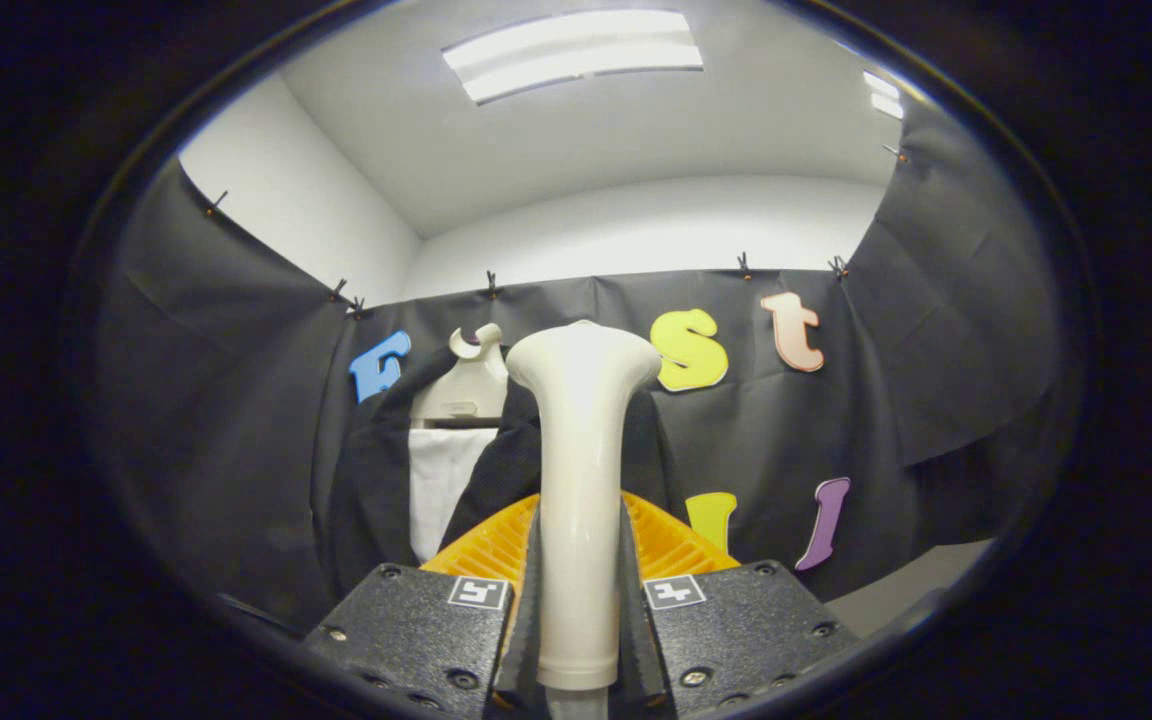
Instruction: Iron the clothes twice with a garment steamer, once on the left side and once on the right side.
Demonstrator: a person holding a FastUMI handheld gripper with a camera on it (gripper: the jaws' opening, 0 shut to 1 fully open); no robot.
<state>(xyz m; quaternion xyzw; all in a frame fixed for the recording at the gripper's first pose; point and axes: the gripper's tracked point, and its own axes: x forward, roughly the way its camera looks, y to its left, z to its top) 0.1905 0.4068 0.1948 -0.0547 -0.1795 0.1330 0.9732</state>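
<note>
Gripper view: at lower centre, the gripper (579, 610) is clenched on the garment steamer (579, 480), both fingers pressing its pale handle, head pointing up. Left of centre behind it, a dark jacket (376, 470) over a white shirt (441, 485) hangs on a hanger (466, 385), apparently not yet touched. Approaching off-line could snag the lapel or swing the garment.

Cream-white garment steamer (580, 480), plain and glossy, pinched on both sides by the gripper (580, 610). Behind the steamer, dark black jacket (376, 470) over a white shirt front (439, 485). Pale cream hanger (466, 385) above the shirt. Orange ribbed panel (666, 545) flanking the steamer's handle. Speckled black gripper blocks (416, 625), each bearing a small black-and-white square marker (477, 592).
</note>
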